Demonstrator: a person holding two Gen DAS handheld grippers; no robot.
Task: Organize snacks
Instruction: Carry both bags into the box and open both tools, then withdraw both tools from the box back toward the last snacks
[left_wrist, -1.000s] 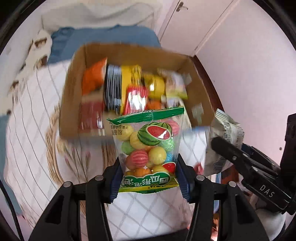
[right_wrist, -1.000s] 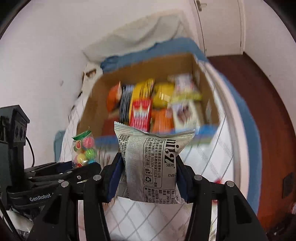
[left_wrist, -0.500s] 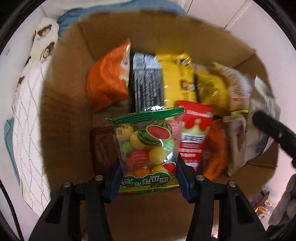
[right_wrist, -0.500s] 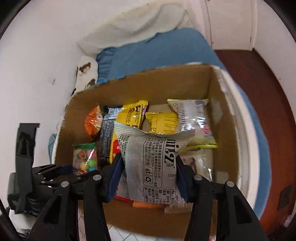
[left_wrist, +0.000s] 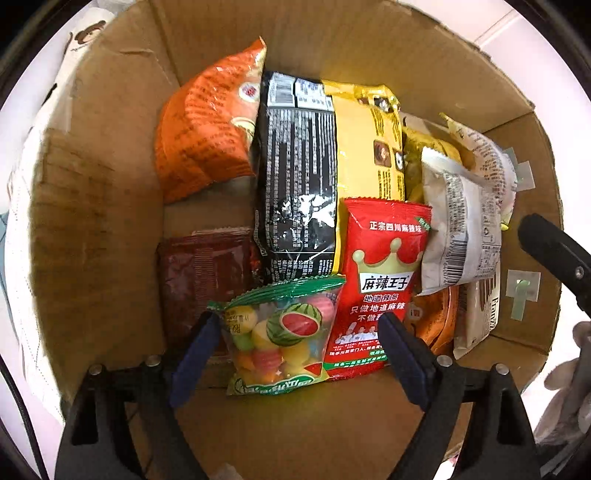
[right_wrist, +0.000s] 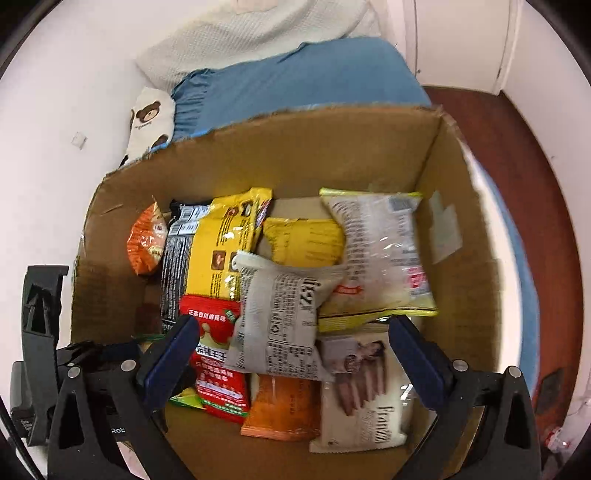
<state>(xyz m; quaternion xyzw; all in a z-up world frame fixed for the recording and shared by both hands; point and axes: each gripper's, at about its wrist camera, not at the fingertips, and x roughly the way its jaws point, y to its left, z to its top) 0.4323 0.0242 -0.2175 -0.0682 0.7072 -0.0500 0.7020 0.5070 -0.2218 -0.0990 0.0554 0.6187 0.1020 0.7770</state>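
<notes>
An open cardboard box (left_wrist: 92, 221) holds several snack packets. My left gripper (left_wrist: 299, 354) points down into it with its jaws opening. The clear fruit-candy bag (left_wrist: 280, 336) lies loose between them on the box floor, well clear of the right pad, beside a red packet (left_wrist: 380, 280). My right gripper (right_wrist: 293, 354) is over the same box (right_wrist: 295, 155), its jaws opening wide. The grey printed packet (right_wrist: 280, 325) rests tilted on other packets between them, touching neither pad. One right-gripper finger (left_wrist: 554, 251) shows at the right edge of the left wrist view.
Orange (left_wrist: 207, 129), black (left_wrist: 295, 184) and yellow (left_wrist: 365, 147) bags fill the far half; a wafer pack (right_wrist: 362, 398) and clear packet (right_wrist: 380, 251) lie on the right. The box sits on a bed with a blue sheet (right_wrist: 295, 81) and bear pillow (right_wrist: 151, 122). Dark floor (right_wrist: 535, 184) lies right.
Both grippers came down from above the bed into the box. Each then spread its jaws and let go: the candy bag and the grey packet now lie loose inside.
</notes>
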